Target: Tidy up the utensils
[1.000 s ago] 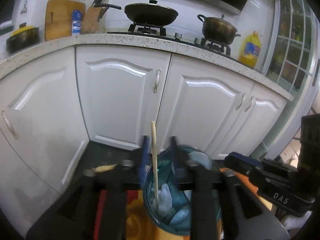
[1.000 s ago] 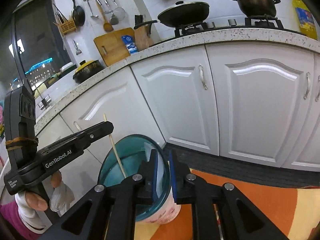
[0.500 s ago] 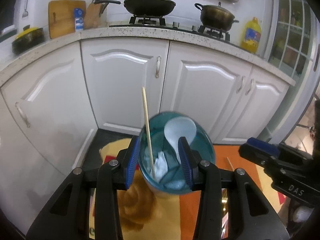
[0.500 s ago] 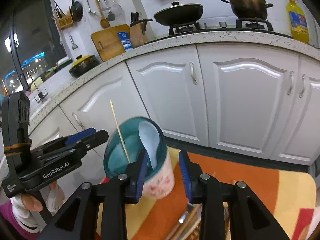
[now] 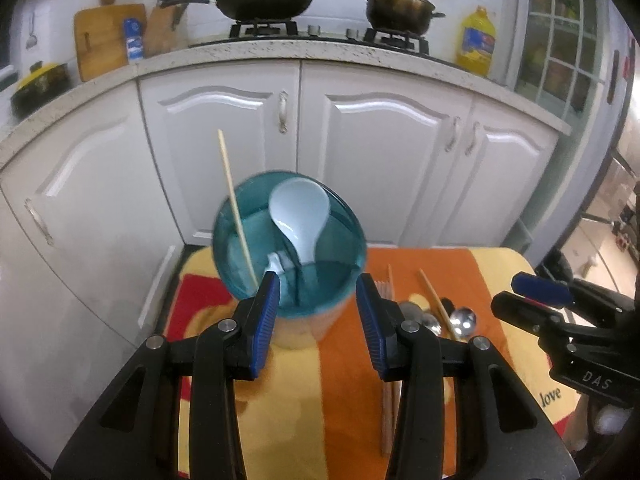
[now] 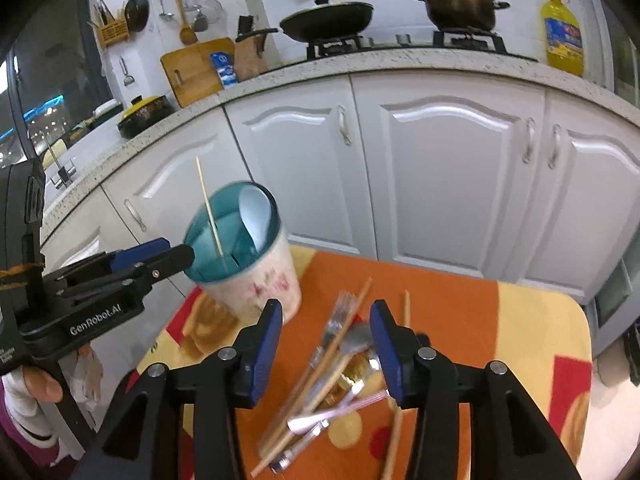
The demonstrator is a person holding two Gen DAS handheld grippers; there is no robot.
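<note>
A utensil holder with a teal insert [image 5: 289, 248] and floral white wall [image 6: 256, 288] stands at the table's far left. In it are a white ladle-shaped spoon [image 5: 301, 216] and one wooden chopstick [image 5: 236, 208]. My left gripper [image 5: 316, 308] is open, its jaws either side of the holder's near wall, apart from it. My right gripper [image 6: 325, 328] is open and empty above a pile of forks, spoons and chopsticks [image 6: 340, 360] lying on the table. The pile also shows in the left wrist view [image 5: 432, 312].
The small table has an orange, yellow and red cloth [image 6: 480, 320]. White kitchen cabinets [image 5: 360, 140] stand right behind it, with a counter carrying a wok [image 5: 264, 0], a pot [image 5: 400, 10] and an oil bottle [image 5: 476, 46].
Both grippers have opened and drawn back from the holder. The holder, first close between the jaws, now stands free on the table with the spoon and chopstick in it.
</note>
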